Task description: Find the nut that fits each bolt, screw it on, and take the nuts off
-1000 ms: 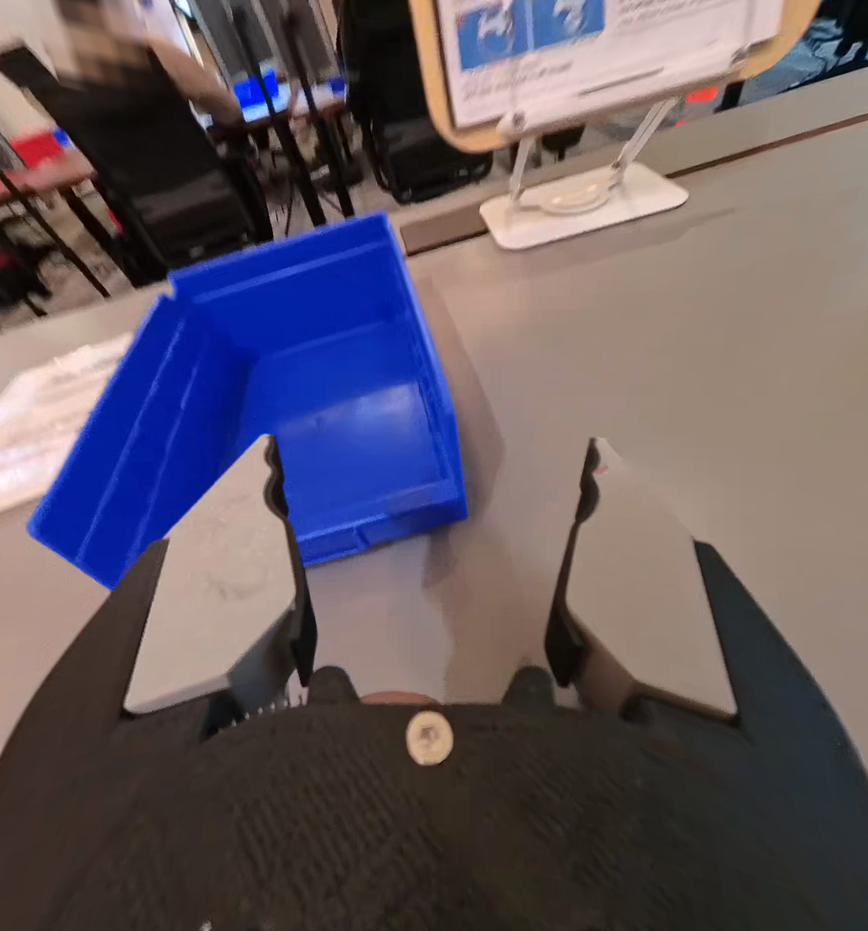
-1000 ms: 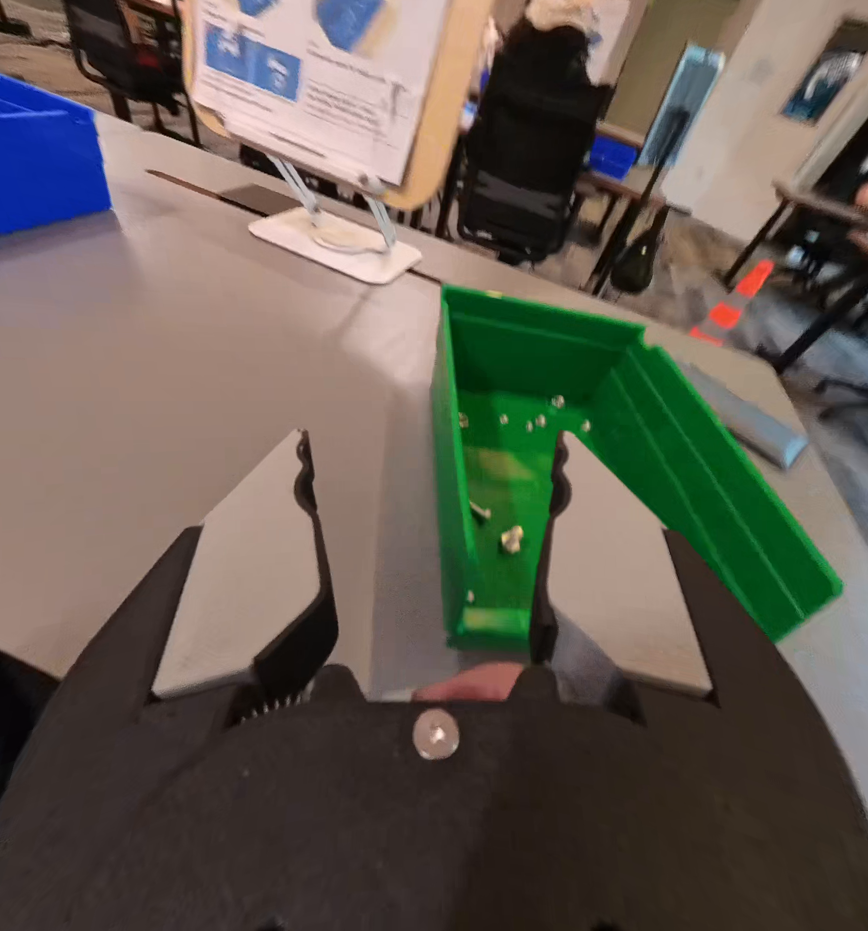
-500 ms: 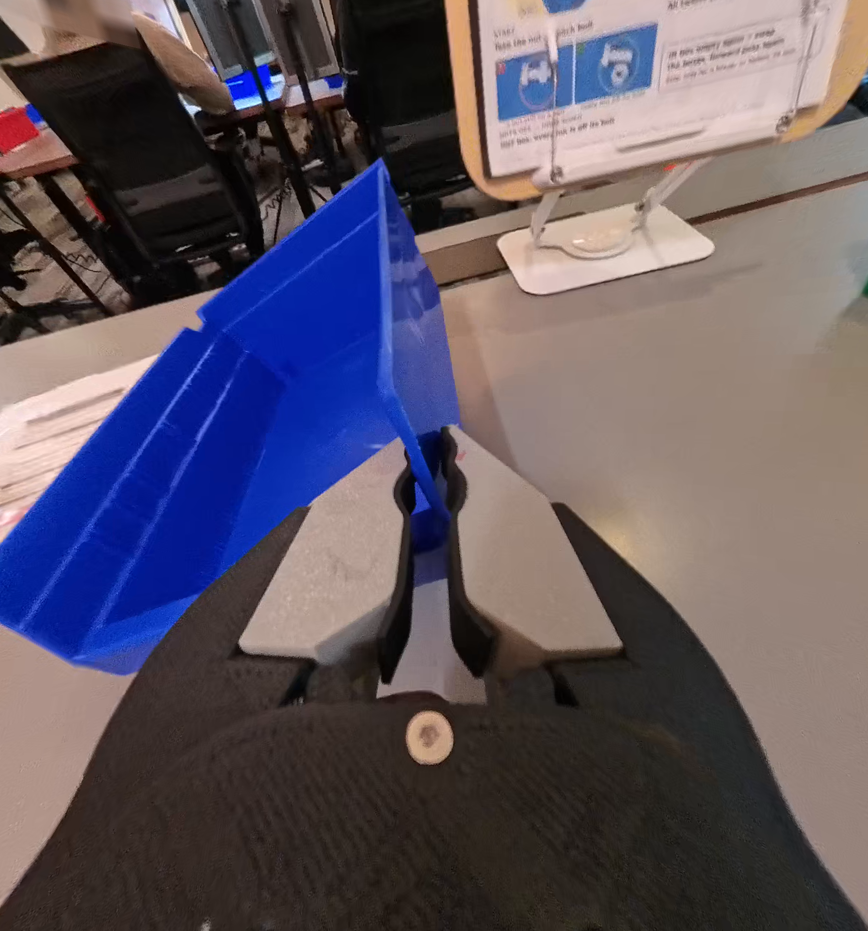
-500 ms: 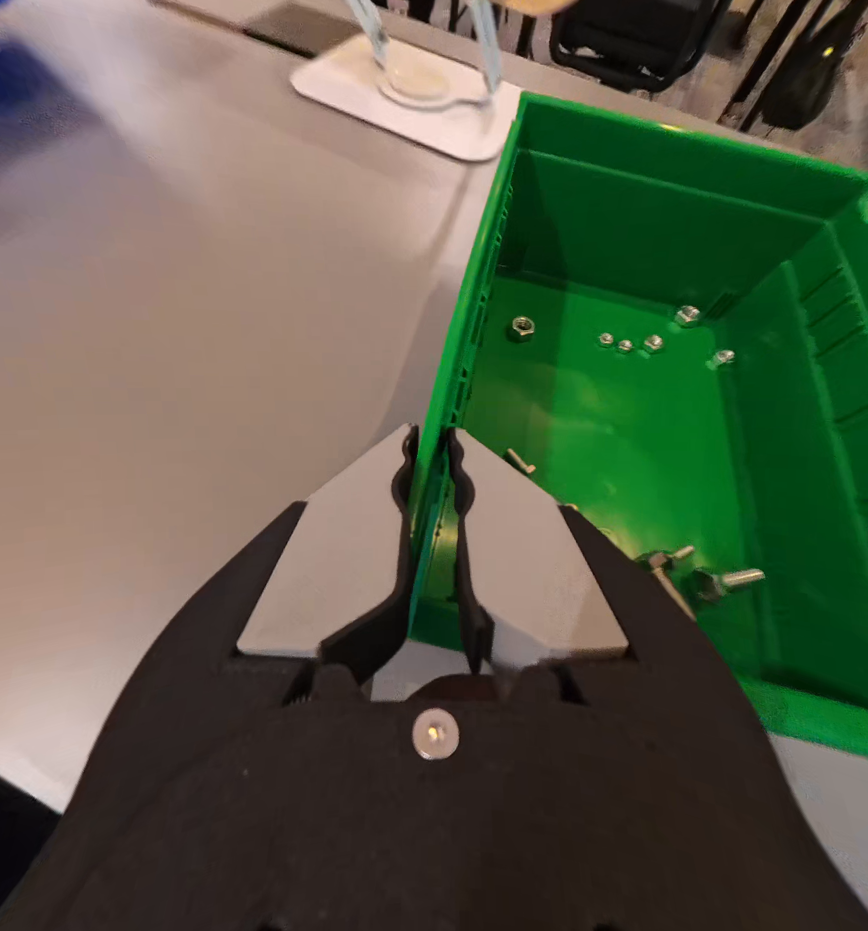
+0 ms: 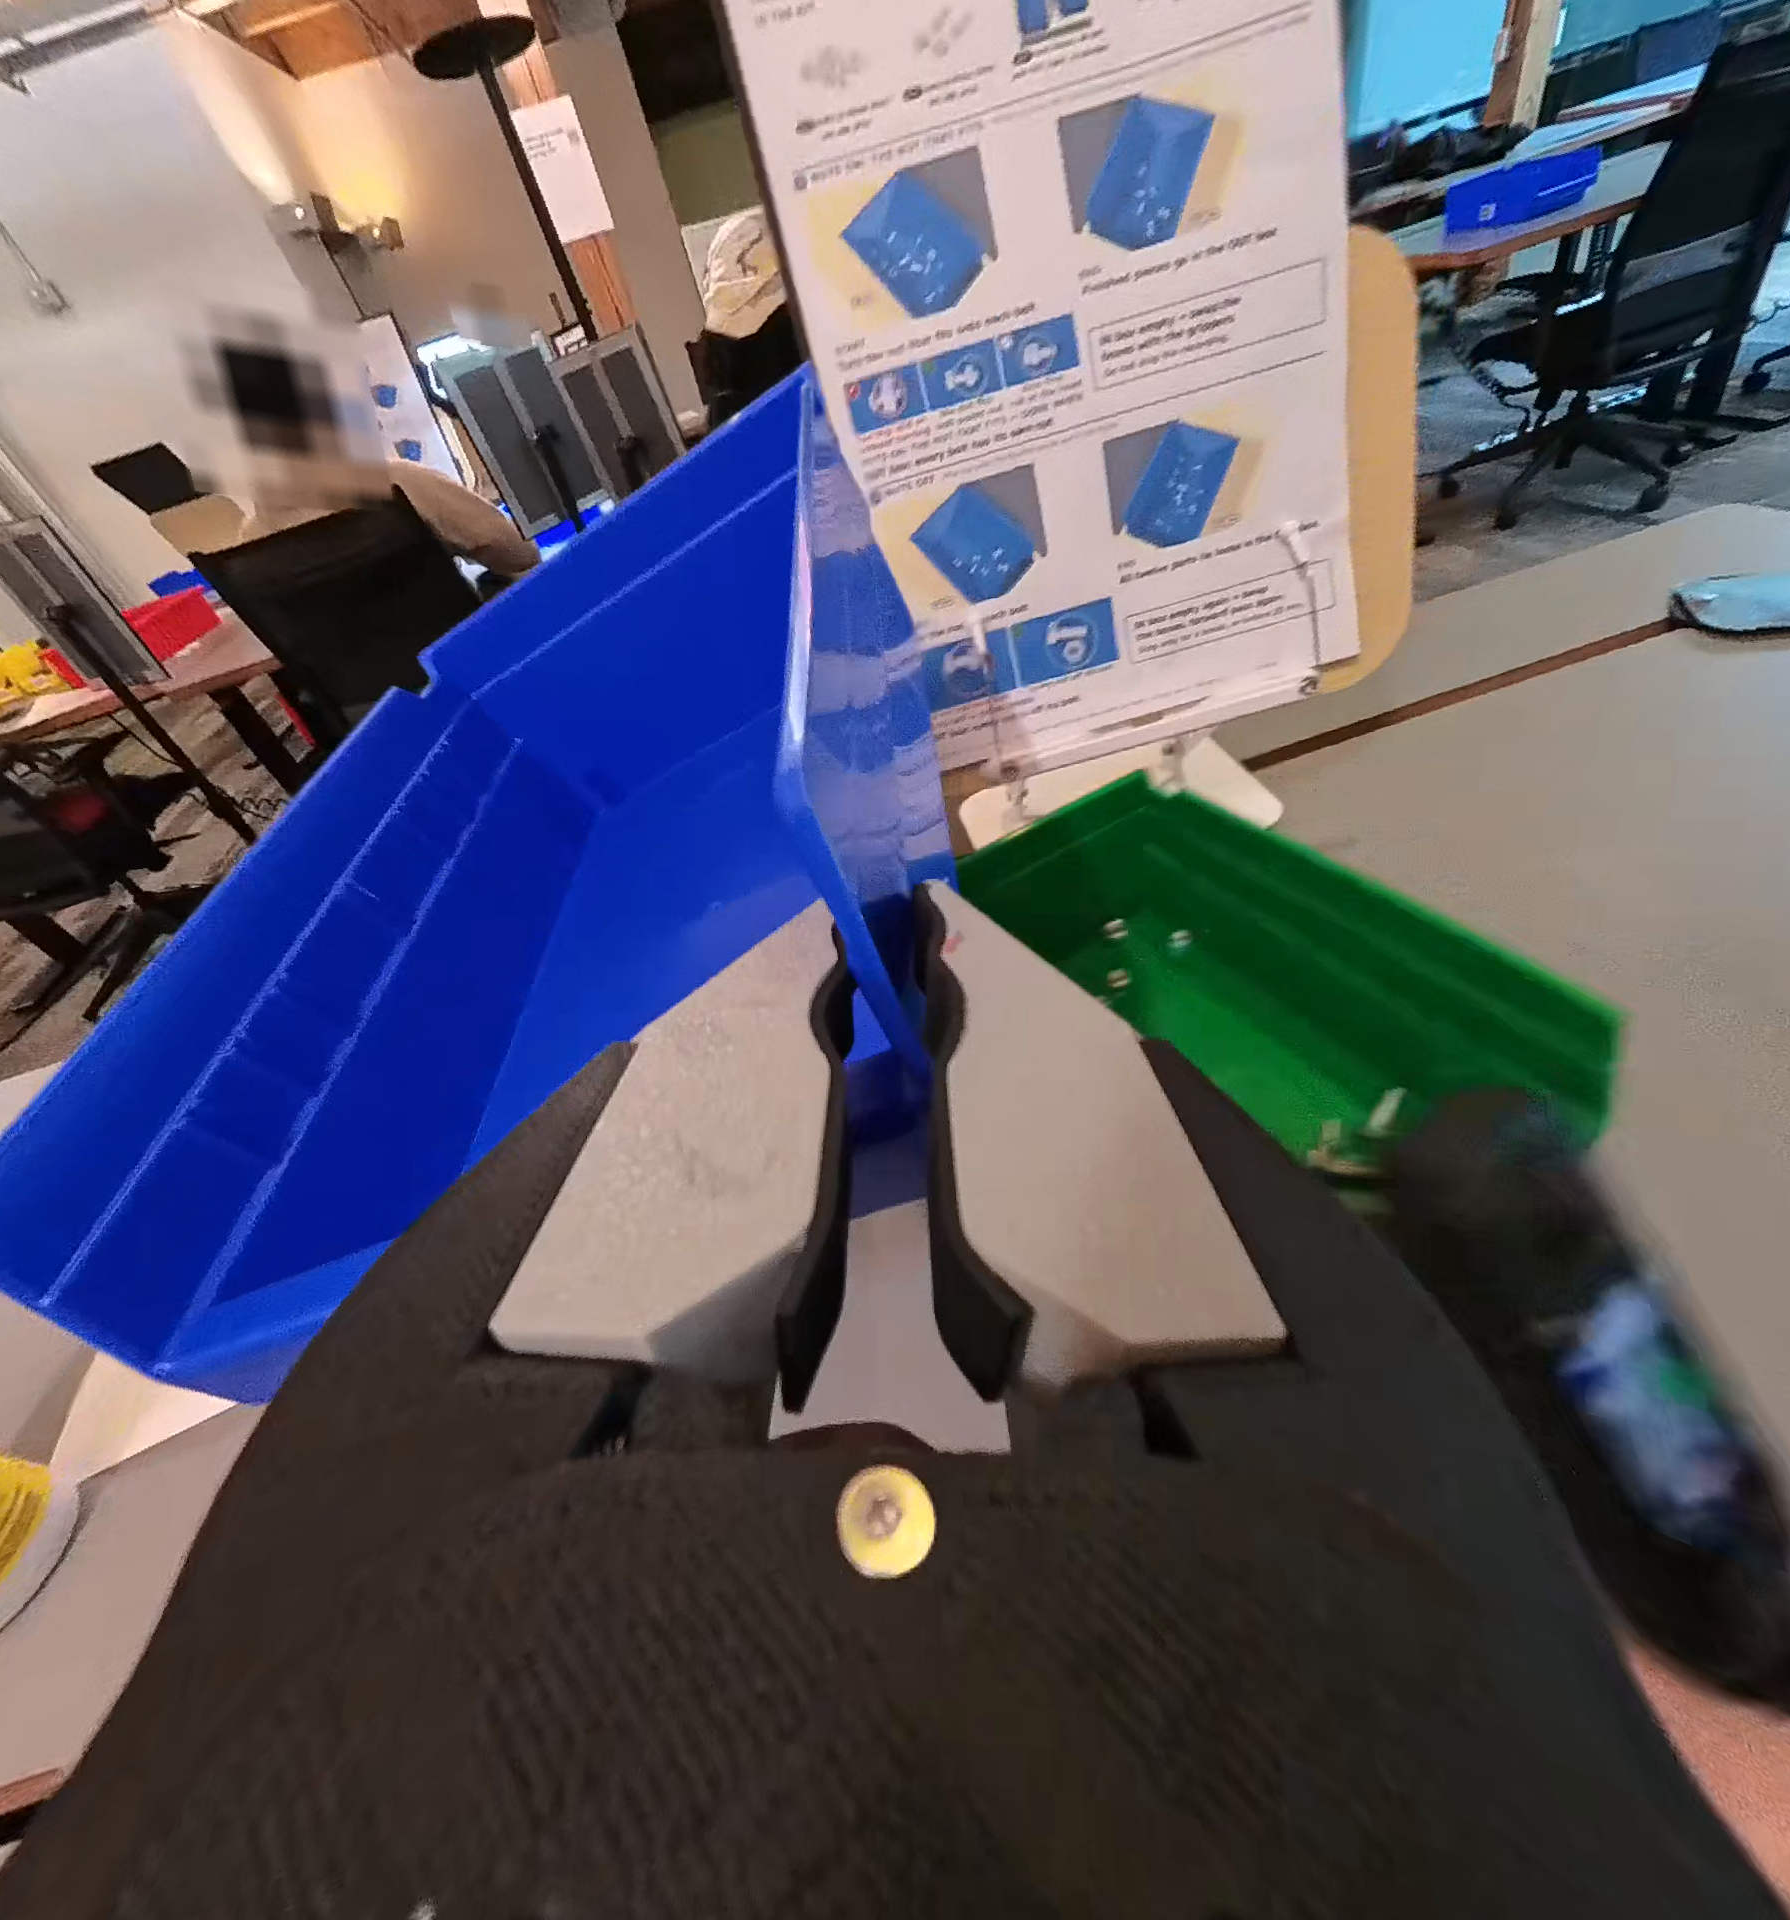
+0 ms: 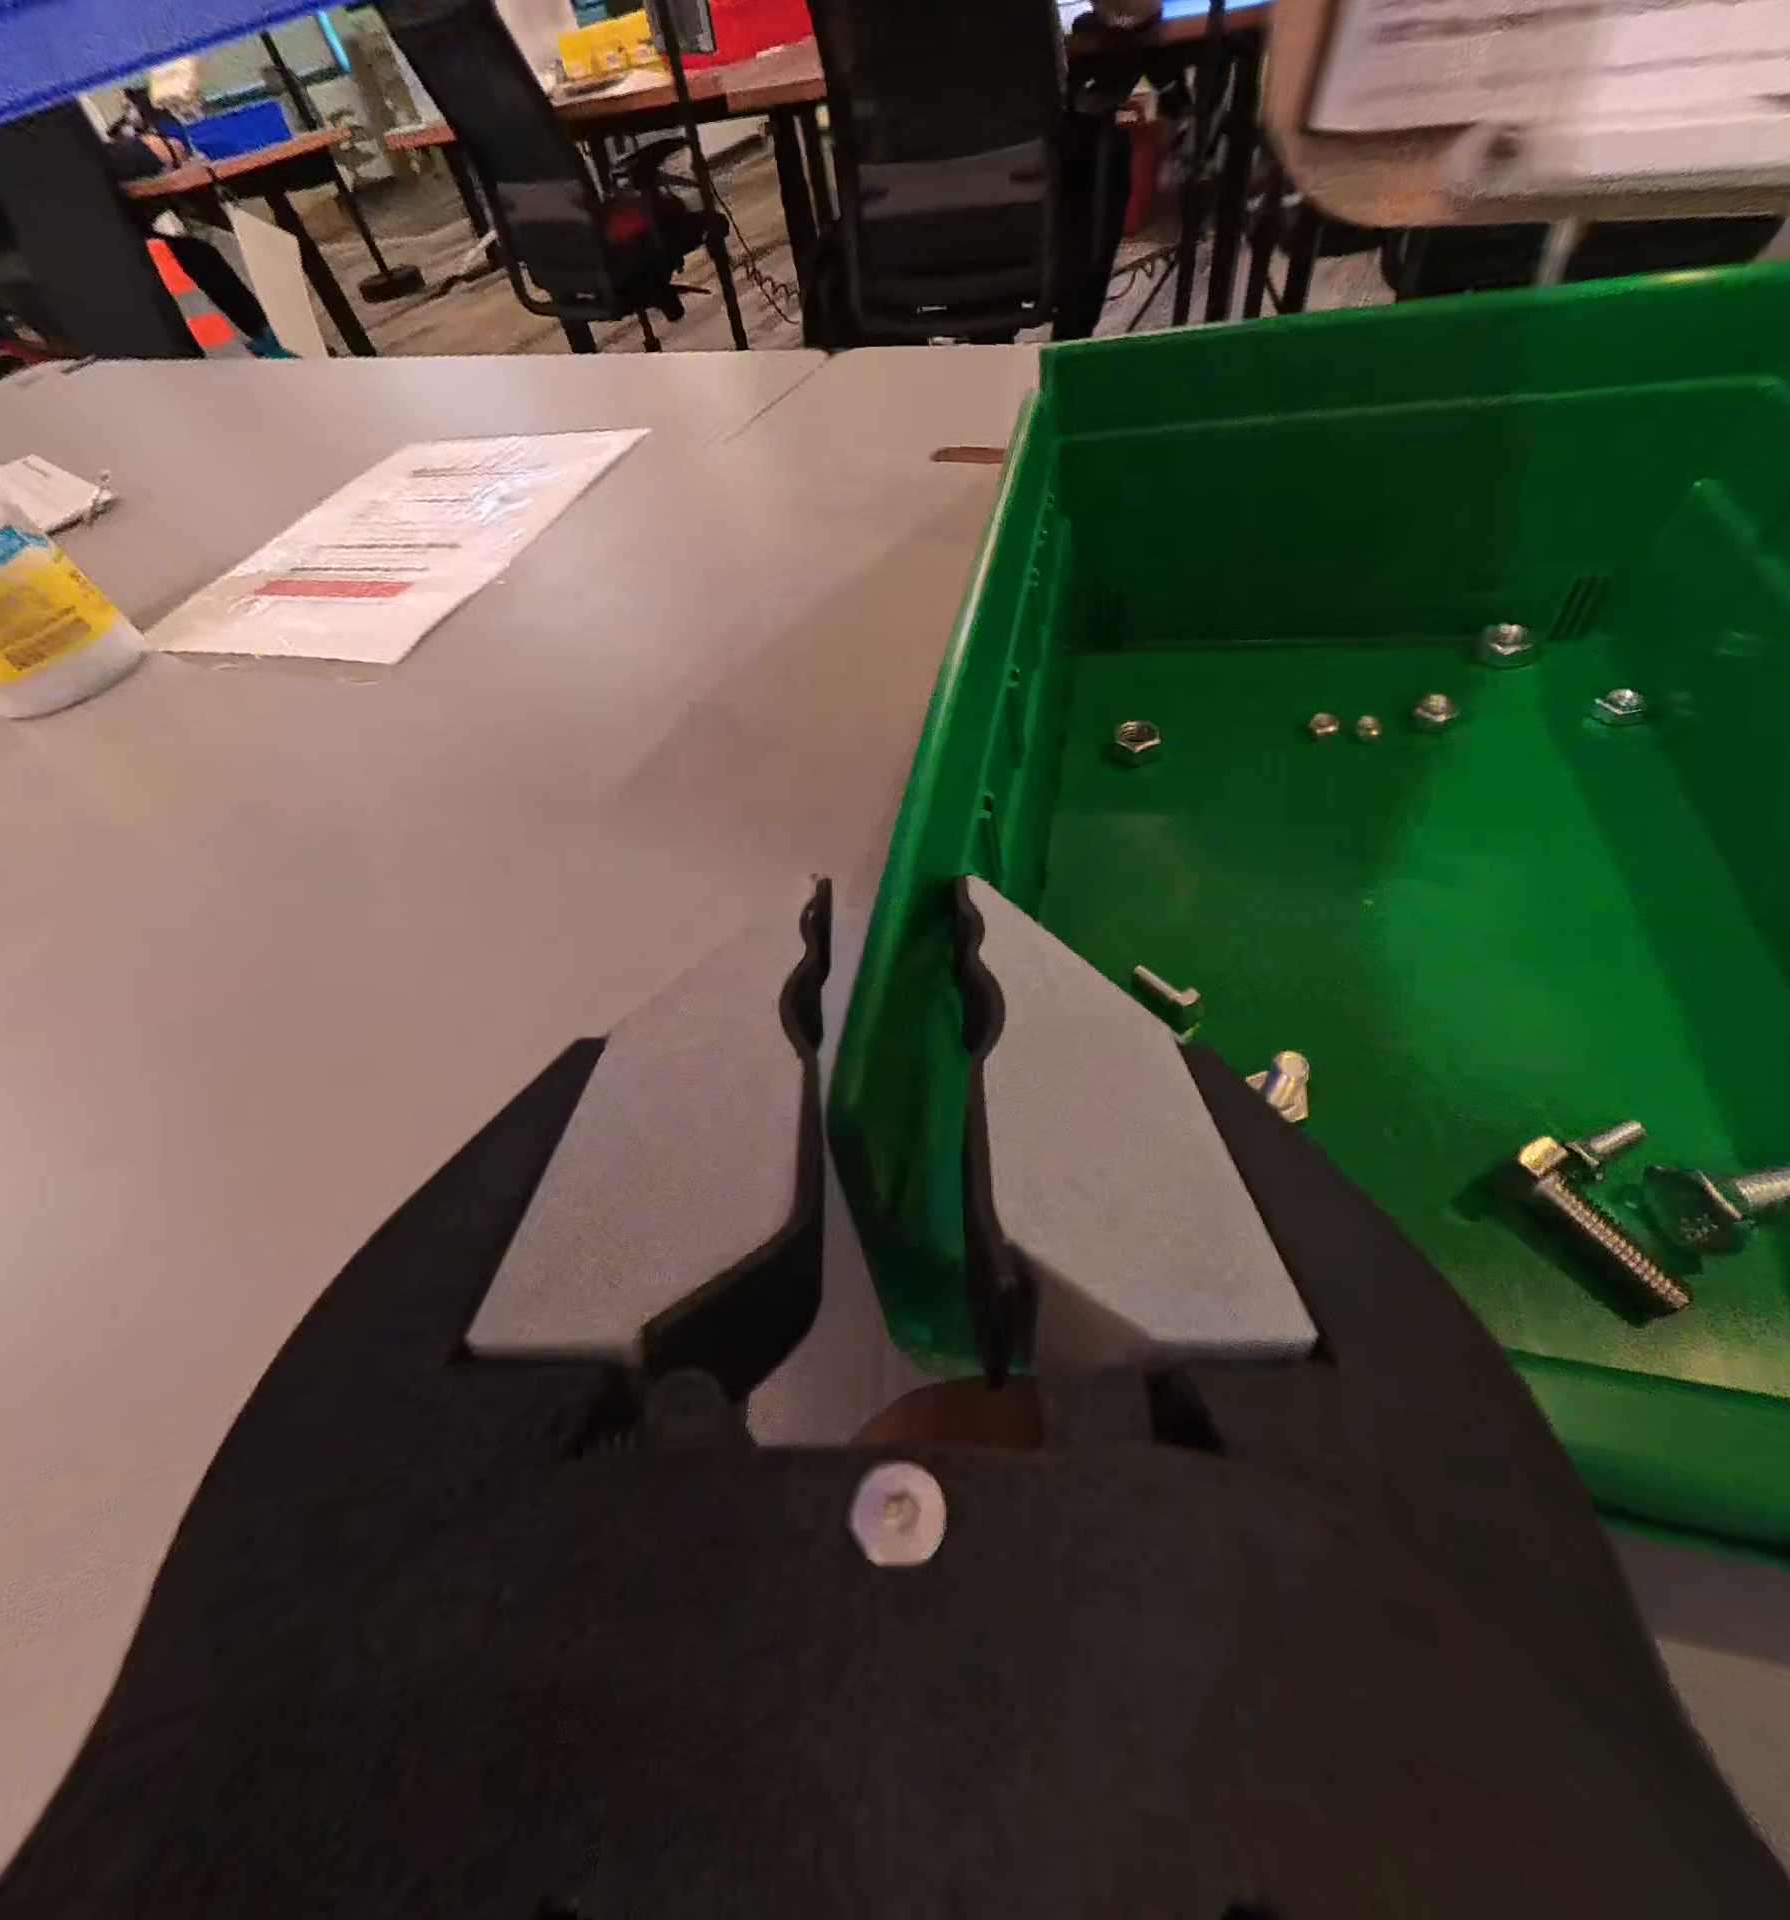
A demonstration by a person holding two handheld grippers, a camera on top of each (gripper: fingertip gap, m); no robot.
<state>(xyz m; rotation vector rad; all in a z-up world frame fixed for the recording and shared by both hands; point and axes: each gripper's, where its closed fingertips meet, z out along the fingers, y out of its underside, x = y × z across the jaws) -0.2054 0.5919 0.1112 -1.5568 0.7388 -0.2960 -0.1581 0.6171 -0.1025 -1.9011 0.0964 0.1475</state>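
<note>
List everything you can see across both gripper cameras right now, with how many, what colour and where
blue bin: one, blue, no parts visible inside, lifted and tilted, its wall pinched by the left gripper
green bin: one, green, its left wall pinched by the right gripper
nuts: about six, silver, loose along the green bin's far floor
bolts: at least three, silver, near floor of the green bin
instruction sheet on stand: one, white with blue pictures, behind the bins
laminated sheet: one, white, flat on the grey table
bottle: one, yellow label, table's left edge
left gripper: black, grey fingers
right gripper: black, grey fingers
</note>
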